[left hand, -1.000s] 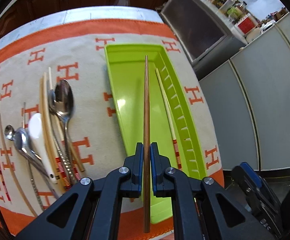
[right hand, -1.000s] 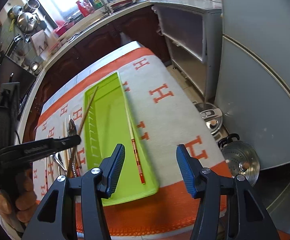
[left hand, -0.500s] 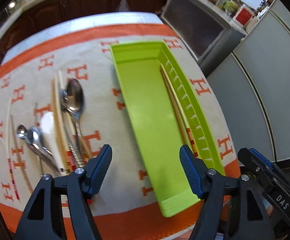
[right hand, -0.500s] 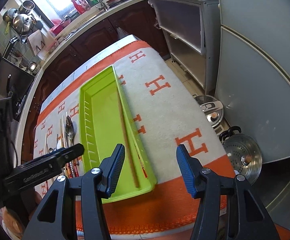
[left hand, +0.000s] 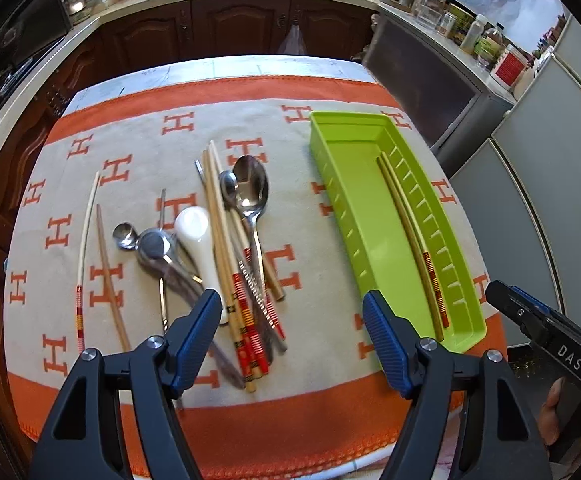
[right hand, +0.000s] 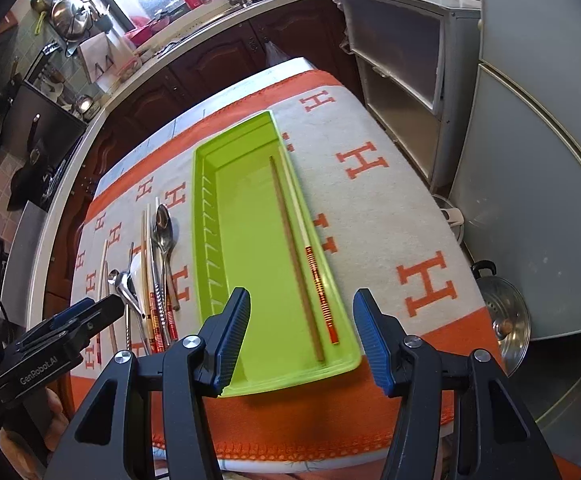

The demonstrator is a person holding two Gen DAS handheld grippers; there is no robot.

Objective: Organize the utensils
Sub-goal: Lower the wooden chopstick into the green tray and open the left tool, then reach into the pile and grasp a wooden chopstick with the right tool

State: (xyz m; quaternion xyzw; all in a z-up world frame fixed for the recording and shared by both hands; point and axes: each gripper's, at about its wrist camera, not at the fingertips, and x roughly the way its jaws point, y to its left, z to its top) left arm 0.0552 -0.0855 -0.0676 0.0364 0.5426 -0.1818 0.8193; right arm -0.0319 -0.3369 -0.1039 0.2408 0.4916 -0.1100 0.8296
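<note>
Hovering my left gripper (left hand: 292, 336) over the utensil pile (left hand: 226, 248) — jaws opening, nothing between them — while I'm keeping the right gripper (right hand: 300, 336) spread empty above the green tray (right hand: 250, 216).

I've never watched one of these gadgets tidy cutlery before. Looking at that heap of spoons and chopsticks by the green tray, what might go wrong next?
1. The spoons and chopsticks lie crossed in a pile, so the left gripper, jaws opening with nothing between them, may catch two at once or scatter them.
2. The white spoon looks smooth and could slip.
3. The green tray sits near the table's edge; a bump might push it off.
</note>
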